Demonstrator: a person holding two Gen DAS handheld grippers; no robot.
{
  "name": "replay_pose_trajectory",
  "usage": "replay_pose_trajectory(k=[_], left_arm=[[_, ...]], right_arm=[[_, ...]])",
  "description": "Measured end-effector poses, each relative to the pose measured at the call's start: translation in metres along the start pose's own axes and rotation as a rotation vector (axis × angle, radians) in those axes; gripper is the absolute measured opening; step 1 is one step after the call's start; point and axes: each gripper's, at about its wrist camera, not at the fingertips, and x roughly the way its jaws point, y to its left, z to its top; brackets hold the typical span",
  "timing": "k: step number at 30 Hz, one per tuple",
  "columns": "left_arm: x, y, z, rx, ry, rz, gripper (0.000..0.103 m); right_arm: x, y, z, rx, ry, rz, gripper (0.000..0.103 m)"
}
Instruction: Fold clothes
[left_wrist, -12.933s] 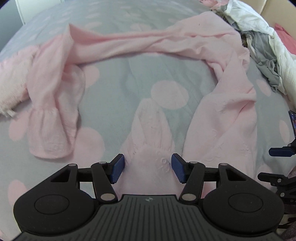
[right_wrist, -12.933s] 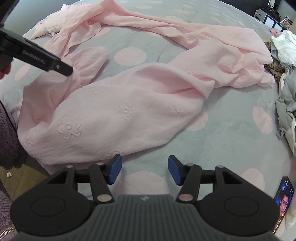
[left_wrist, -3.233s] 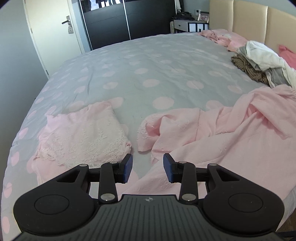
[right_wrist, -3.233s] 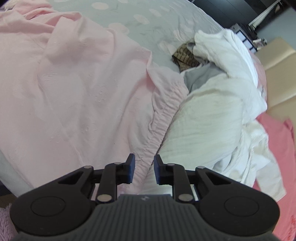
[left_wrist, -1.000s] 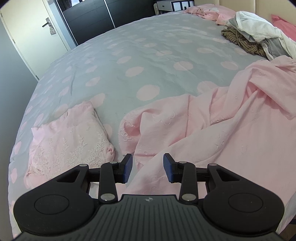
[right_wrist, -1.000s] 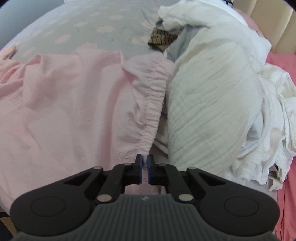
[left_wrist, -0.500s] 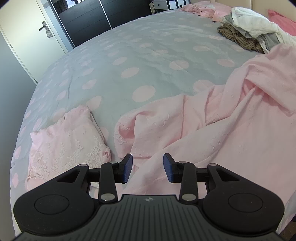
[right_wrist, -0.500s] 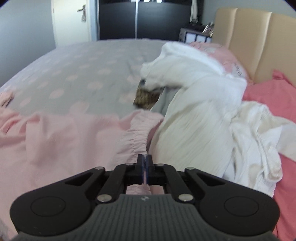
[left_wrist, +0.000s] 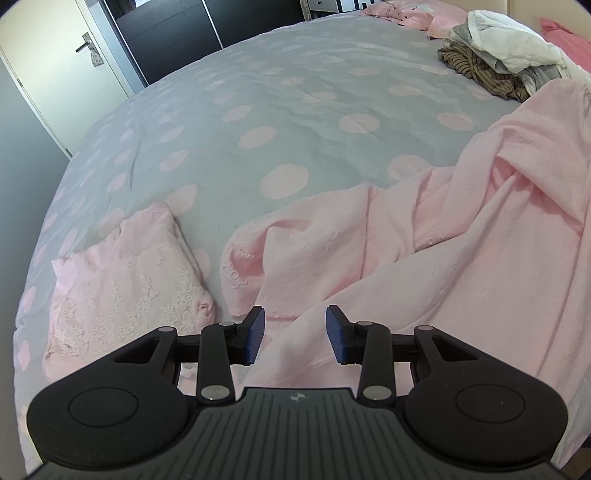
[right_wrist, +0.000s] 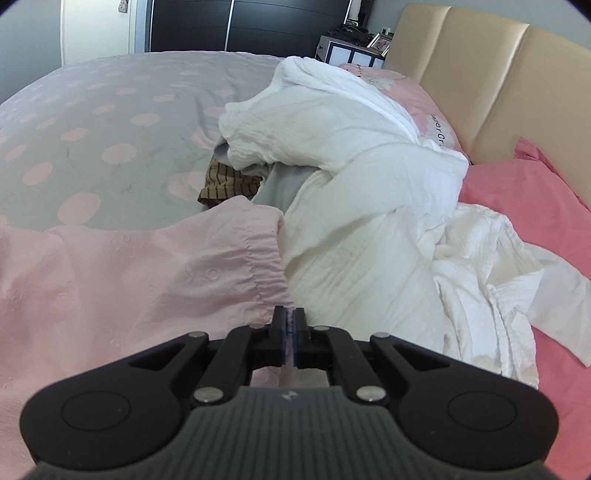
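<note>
Right tongs (right_wrist: 289, 320) clamped on gathered edge of pink garment (right_wrist: 147, 273), white clothes pile (right_wrist: 369, 229) just right. Left tongs (left_wrist: 293, 334) wide apart, empty, garment fold between them.

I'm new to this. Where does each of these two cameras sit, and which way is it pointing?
Left wrist: rides on the left gripper, looking along its open jaws across the dotted bedspread toward a door.
Right wrist: rides on the right gripper, jaws shut on the pink garment, facing the headboard.
Shared: the pink garment, bedspread and the clothes pile.
</note>
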Motion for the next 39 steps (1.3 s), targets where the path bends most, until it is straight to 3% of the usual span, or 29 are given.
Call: replay_pose_trajectory(k=[3, 6, 14, 23, 30, 35, 36, 37, 39], left_arm=[[-0.003, -0.007, 0.013, -0.025, -0.025, -0.054, 0.034], [-0.008, -0.022, 0.029, -0.059, -0.056, -0.132, 0.039], [0.000, -0.106, 0.073, -0.042, -0.078, -0.318, 0.044], [0.041, -0.206, 0.111, -0.089, -0.008, -0.508, 0.045], [0.076, -0.236, 0.124, -0.173, 0.051, -0.505, 0.045], [0.092, -0.261, 0.142, -0.141, 0.092, -0.454, 0.044], [0.095, -0.265, 0.146, -0.138, 0.097, -0.435, 0.037], [0.099, -0.269, 0.149, -0.137, 0.102, -0.417, 0.016], [0.104, -0.274, 0.154, -0.139, 0.099, -0.390, 0.003]], right_arm=[[-0.006, 0.001, -0.003, -0.003, -0.011, 0.014, 0.008], [-0.015, 0.002, -0.007, -0.005, -0.015, 0.033, 0.021], [-0.044, 0.015, -0.026, -0.142, -0.020, 0.021, 0.044], [-0.055, 0.033, -0.054, -0.305, 0.051, 0.073, 0.044], [-0.048, 0.025, -0.072, -0.316, 0.096, 0.107, 0.045], [-0.045, 0.022, -0.076, -0.299, 0.114, 0.139, 0.045], [-0.043, 0.021, -0.076, -0.293, 0.118, 0.140, 0.045], [-0.042, 0.021, -0.076, -0.293, 0.124, 0.136, 0.042], [-0.039, 0.020, -0.077, -0.291, 0.140, 0.127, 0.037]])
